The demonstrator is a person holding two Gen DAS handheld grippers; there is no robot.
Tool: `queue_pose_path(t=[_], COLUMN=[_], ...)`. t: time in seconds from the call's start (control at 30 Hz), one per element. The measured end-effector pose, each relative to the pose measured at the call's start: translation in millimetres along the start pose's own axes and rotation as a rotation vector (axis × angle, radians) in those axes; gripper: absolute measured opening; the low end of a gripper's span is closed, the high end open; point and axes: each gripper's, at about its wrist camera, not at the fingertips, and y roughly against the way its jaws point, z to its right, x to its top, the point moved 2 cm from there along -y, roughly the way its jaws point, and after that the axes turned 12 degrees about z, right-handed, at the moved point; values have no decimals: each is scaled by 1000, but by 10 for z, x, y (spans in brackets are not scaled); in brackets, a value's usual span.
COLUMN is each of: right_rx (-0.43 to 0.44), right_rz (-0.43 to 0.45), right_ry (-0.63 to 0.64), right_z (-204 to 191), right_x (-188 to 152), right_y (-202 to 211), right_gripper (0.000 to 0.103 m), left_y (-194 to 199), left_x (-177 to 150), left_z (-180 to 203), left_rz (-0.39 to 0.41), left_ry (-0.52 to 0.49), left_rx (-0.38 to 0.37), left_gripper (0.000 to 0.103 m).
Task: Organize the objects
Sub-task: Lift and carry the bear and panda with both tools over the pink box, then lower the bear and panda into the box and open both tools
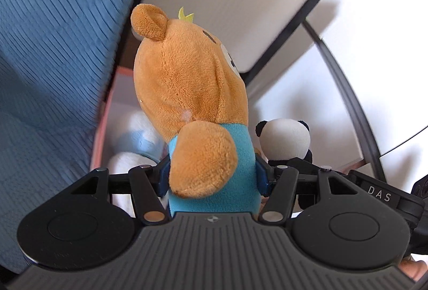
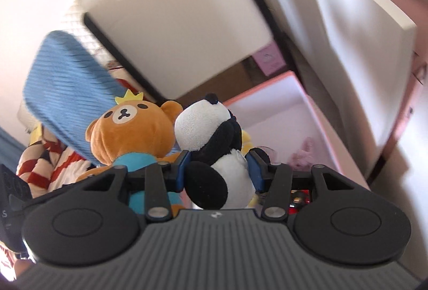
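Two grippers, one soft toy in each. Nearest in the left wrist view: left gripper (image 1: 214,175), blue pads pressed on both sides of the brown bear (image 1: 192,81) at its blue shirt, jaws held about halfway apart by the body between them. Bear seen from behind, head tilted up and away, one round ear at top left, a bit of yellow crown (image 1: 186,15) above the forehead.

Nearest in the right wrist view: right gripper (image 2: 220,169), pads clamped on the panda (image 2: 214,145) around its white belly, one black paw hanging toward the camera, head turned to the right. Bear just left of it, touching or nearly so, face toward this camera, crown upright.

Count of soft toys in hand: two, one bear and one panda, side by side. Same panda visible at the right of the bear in the left view (image 1: 285,140).

Below and behind: a pink-edged box (image 2: 307,100) with white inside, open at the top; at least one white-and-pale-blue soft thing (image 1: 136,140) lying in it under the bear, and a small pinkish toy (image 2: 301,156), blurred, inside at the right.

To the left, a blue ribbed cushion (image 1: 53,49) crowding close against the bear. Behind it in the right view, a red, white and dark checked cloth (image 2: 45,167).

Farthest: a beige panel with a black edge (image 2: 187,22), a slot cut near its top, standing over the box.
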Motion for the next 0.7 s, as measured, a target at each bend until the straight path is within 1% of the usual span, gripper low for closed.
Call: queue_pose_path(t=[0.17, 0.27, 0.5, 0.6, 0.7], right_rx=[-46, -68, -157, -164, -183], right_rz=[-33, -55, -59, -83, -94], right_ry=[-43, -65, 31, 26, 32], right_z=[379, 563, 763, 864, 895], right_x=[-78, -137, -248, -299, -339], right_y=[-170, -298, -548, -626, -662], right_gripper=[50, 50, 50, 50, 50], left_y=[-393, -564, -913, -1005, -1067], left_x=[-164, -262, -427, -467, -512], left_z=[55, 84, 151, 147, 115], left_rz=[-60, -86, -140, -149, -167], left_ry=[-4, -16, -50, -65, -58], left_rx=[14, 25, 37, 52, 62], left_gripper=[65, 65, 65, 65, 65])
